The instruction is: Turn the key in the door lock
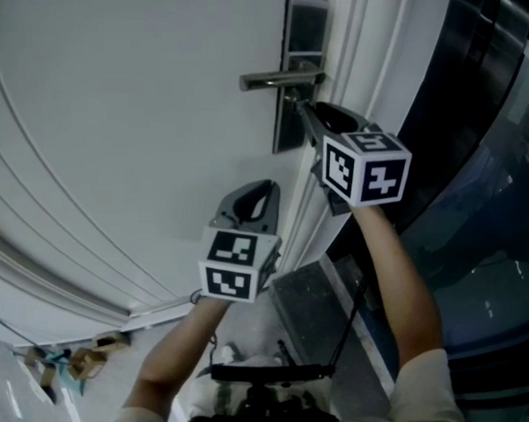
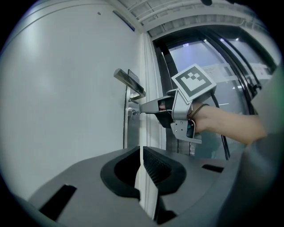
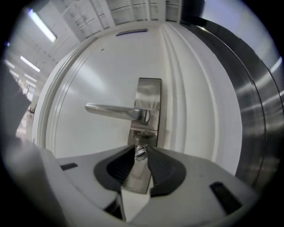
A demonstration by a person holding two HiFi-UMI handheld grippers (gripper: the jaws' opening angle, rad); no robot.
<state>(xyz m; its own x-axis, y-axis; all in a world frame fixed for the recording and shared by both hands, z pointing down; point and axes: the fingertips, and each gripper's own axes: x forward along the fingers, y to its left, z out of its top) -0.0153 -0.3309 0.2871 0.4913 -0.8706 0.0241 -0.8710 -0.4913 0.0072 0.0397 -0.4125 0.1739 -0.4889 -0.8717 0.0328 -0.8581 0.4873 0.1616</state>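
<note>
Below the handle [image 3: 117,111], the right gripper [image 3: 141,150] brackets the key [image 3: 140,152], jaws slightly parted; turning further likely needs a fresh grip. Left gripper [image 2: 140,149] idles closed, empty.

A big dark glass wall [image 1: 485,172] with dark bars stands to the right of the right claw [image 1: 297,107]. The floor [image 1: 308,304] under the left claw [image 1: 267,187] is grey. Up and to the left of the right claw, long white lights [image 3: 42,26] shine on the ceiling [image 3: 88,17]. A shiny metal post [image 3: 255,111] stands on its right.
</note>
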